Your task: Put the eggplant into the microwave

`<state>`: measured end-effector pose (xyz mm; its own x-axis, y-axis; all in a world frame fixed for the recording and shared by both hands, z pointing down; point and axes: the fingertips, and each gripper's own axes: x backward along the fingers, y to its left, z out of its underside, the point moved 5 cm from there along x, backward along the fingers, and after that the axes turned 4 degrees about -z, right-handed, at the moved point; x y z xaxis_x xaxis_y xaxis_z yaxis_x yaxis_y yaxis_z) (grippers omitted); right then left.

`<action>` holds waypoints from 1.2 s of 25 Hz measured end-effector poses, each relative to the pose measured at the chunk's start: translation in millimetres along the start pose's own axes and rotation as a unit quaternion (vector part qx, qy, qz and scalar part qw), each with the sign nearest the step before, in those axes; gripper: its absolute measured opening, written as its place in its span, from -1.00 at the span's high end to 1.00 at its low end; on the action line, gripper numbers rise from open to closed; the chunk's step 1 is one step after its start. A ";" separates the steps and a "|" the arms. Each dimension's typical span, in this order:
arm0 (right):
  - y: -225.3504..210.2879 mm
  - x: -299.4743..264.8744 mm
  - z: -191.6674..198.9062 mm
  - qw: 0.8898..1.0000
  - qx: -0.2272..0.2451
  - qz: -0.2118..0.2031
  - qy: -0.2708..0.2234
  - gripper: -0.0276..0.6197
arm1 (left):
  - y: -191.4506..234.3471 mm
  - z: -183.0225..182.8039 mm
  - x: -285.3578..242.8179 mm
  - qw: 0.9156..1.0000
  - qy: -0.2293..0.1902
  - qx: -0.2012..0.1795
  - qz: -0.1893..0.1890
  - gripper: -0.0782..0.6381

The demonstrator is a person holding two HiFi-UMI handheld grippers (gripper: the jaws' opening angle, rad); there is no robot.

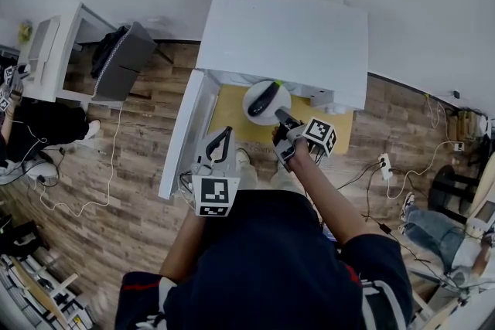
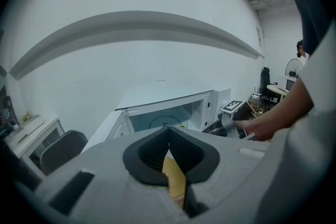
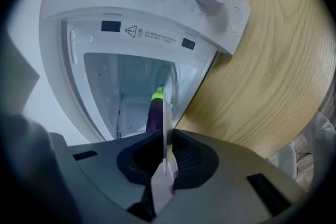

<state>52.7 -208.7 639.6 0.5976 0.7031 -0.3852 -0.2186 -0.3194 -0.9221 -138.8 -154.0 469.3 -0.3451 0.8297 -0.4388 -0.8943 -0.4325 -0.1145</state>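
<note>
Eggplant [image 1: 263, 98], dark purple with green stem, lying on white plate [image 1: 283, 92] before the open microwave [image 1: 286, 35]. Right gripper [image 1: 281, 117] clamped on the plate's rim. Left gripper [image 1: 224, 135] closed with nothing between its jaws.

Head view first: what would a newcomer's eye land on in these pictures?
The white plate carrying the dark eggplant stands out, pinched at its edge by the jaws of the right gripper just in front of the open white microwave. Next comes the microwave door, swung wide at the left, with the left gripper beside it, jaws together and empty.
</note>
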 end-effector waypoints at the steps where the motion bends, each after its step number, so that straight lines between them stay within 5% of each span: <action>1: -0.7 -2.0 -0.9 1.000 -0.001 0.001 -0.001 0.83 | 0.4 0.7 -0.5 1.000 0.001 0.001 0.000 0.74; 30: -11.8 -45.4 -29.1 0.998 -0.038 0.014 -0.048 0.83 | 4.1 8.6 -16.0 1.000 0.022 0.012 -0.002 0.74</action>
<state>50.6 -255.4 669.1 0.5149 0.7493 -0.4164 -0.1739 -0.3844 -0.9066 -139.4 -166.1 483.5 -0.3294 0.8150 -0.4767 -0.9022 -0.4206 -0.0957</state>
